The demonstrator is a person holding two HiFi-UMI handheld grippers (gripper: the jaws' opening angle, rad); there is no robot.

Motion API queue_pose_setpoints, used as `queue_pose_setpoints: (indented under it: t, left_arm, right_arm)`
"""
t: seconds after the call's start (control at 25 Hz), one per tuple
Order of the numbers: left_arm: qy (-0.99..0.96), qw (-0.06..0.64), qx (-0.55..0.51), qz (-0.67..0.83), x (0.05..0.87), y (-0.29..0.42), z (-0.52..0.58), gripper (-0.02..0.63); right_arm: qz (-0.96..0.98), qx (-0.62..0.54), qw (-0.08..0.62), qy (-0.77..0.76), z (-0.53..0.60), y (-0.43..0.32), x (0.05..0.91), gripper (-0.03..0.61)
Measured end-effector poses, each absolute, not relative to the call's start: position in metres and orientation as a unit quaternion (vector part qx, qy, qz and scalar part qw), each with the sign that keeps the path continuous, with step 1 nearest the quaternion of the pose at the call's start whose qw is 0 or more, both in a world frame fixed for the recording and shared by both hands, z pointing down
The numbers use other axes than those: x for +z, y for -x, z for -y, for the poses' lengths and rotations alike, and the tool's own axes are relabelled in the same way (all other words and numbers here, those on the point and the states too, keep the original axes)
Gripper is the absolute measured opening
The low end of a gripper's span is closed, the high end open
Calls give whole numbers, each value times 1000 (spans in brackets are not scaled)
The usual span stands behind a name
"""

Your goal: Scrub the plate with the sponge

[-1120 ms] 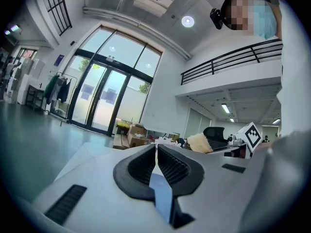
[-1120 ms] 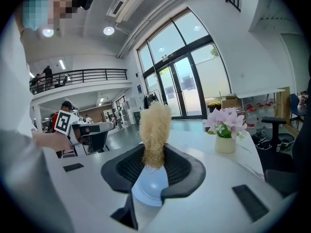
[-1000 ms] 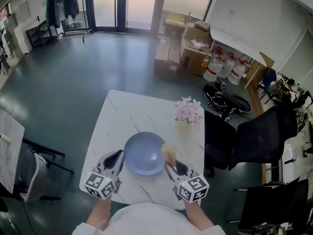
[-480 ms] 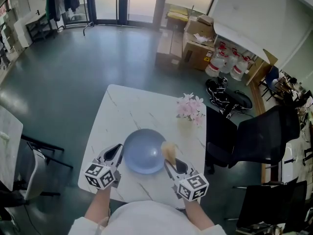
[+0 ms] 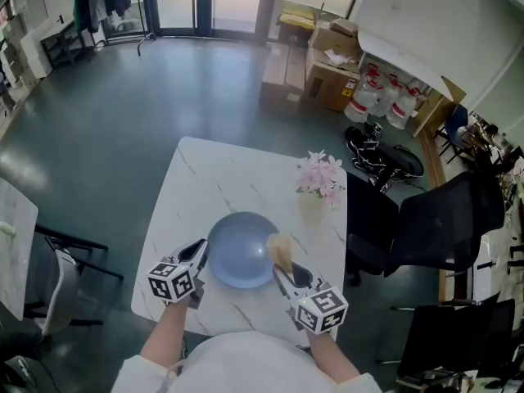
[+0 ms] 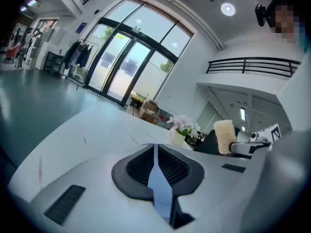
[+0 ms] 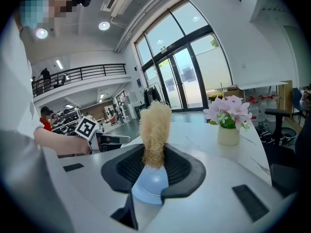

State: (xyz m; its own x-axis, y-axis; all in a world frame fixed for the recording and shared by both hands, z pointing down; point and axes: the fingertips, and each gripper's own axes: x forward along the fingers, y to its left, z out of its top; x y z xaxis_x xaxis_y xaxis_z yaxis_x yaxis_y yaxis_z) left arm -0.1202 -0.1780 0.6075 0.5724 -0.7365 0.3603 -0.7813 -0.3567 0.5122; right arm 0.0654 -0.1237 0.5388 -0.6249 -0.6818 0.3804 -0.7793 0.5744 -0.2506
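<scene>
A round blue plate [image 5: 240, 252] lies on the white marble table [image 5: 221, 187] near its front edge. My left gripper [image 5: 200, 252] is shut on the plate's left rim; in the left gripper view the plate [image 6: 159, 188] shows edge-on as a thin blue strip between the closed jaws of that gripper [image 6: 155, 152]. My right gripper [image 5: 286, 268] is shut on a tan fibrous sponge [image 5: 281, 250] held at the plate's right rim. In the right gripper view the sponge [image 7: 155, 130] stands upright between the jaws above the plate [image 7: 149, 184].
A small vase of pink flowers [image 5: 318, 180] stands at the table's right edge beyond the plate. Black chairs [image 5: 426, 228] stand close on the right, and another chair [image 5: 49, 289] on the left. Cardboard boxes [image 5: 327, 72] sit on the floor far behind.
The left gripper's marker cube has shifted a little up and toward the plate. The sponge stays at the plate's right rim. The plate has not visibly moved.
</scene>
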Motion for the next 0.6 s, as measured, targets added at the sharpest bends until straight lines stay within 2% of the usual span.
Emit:
queue_pose_setpoints:
  t: [0.32, 0.36, 0.4, 0.44, 0.6]
  left_arm:
    - [-789, 389, 92, 466, 660, 123, 174, 43]
    - [-785, 391, 98, 470, 664, 125, 174, 58]
    - [-780, 396, 102, 474, 668, 125, 174, 137]
    - [-776, 401, 103, 476, 672, 126, 175, 183]
    - [-765, 418, 112, 477, 685, 125, 177, 198]
  right_arm:
    - [874, 208, 127, -421, 122, -71, 546, 118]
    - [873, 209, 128, -421, 121, -71, 547, 117]
    - [873, 210, 127, -422, 121, -72, 548, 118]
    - [873, 211, 127, -422, 121, -72, 549, 118]
    - [872, 212, 126, -424, 122, -73, 550, 118]
